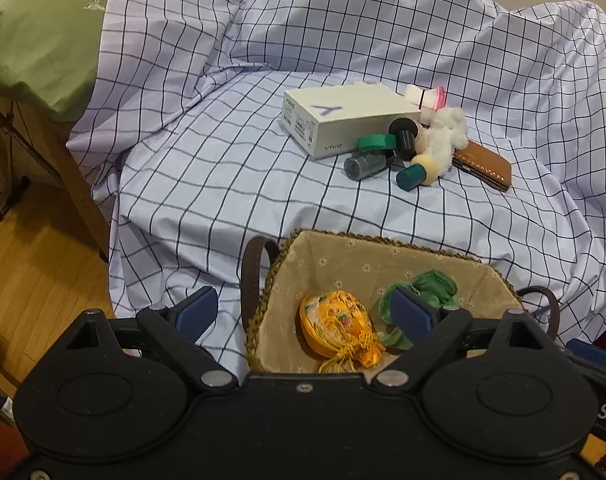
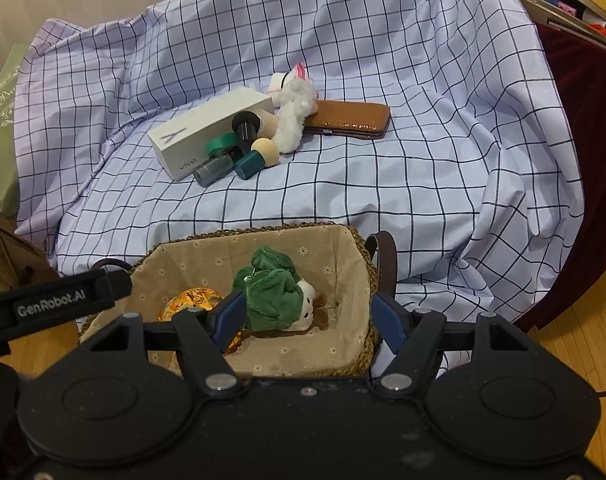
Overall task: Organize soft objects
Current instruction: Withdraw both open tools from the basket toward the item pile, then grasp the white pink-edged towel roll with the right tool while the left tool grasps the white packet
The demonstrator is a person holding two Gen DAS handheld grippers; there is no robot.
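Note:
A woven basket [image 1: 383,239] with a beige flowered lining stands at the near edge of the checked sheet. In it lie an orange embroidered pouch [image 1: 335,328] and a green plush toy [image 1: 431,290]. My left gripper [image 1: 303,314] hangs open over the basket's left rim, nothing pressed between its blue pads. My right gripper [image 2: 308,320] is open too, above the same basket [image 2: 263,229]. The green plush toy [image 2: 279,292] lies loose beside its left pad, and the orange pouch [image 2: 195,300] is further left. A white fluffy toy [image 2: 295,112] lies among the far clutter.
Mid-sheet lie a white phone box [image 1: 343,118], small bottles [image 1: 365,164], round sponge puffs [image 1: 417,172], a brown case [image 1: 483,164] and a pink-white item [image 1: 427,96]. A green cloth [image 1: 35,40] hangs left; a dark red cloth [image 2: 583,120] and shelf stand right. Wooden floor lies below.

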